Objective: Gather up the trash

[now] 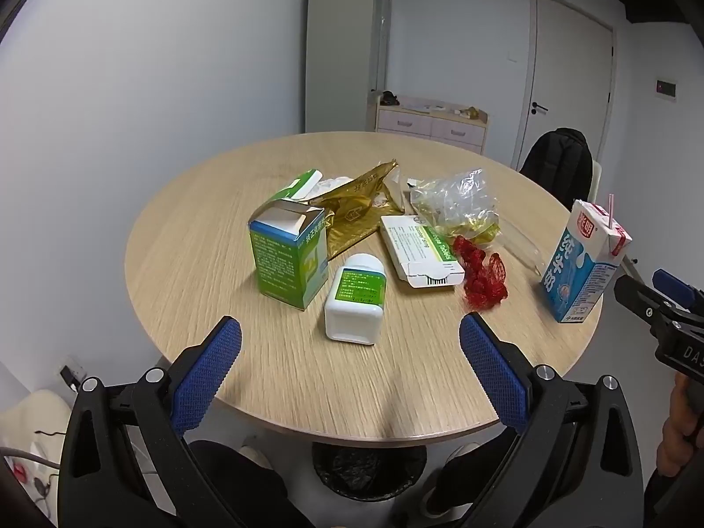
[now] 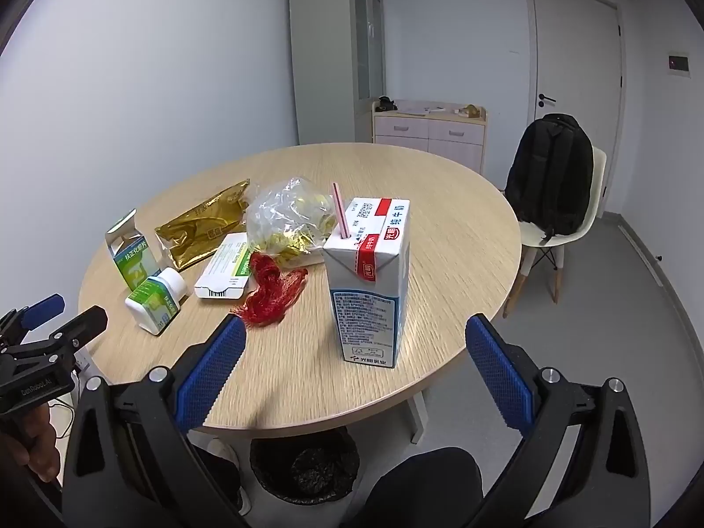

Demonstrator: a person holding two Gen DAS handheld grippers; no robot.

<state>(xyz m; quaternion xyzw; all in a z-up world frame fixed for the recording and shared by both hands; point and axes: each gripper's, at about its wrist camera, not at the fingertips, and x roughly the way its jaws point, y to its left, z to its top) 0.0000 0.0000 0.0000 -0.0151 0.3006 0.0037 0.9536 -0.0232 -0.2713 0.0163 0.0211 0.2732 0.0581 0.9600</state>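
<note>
We hold our left black two-finger gripper with blue textured pads [image 1: 350, 334] wide open, its fingers spread far apart and nothing between them. Our right black two-finger gripper with blue textured pads [image 2: 355, 336] is spread just as wide and also holds nothing. In the left wrist view the right gripper shows at the far right edge, with our right bare hand [image 1: 680, 429] wrapped round its handle. In the right wrist view our left bare hand [image 2: 33, 438] grips the other handle at the far left edge.
</note>
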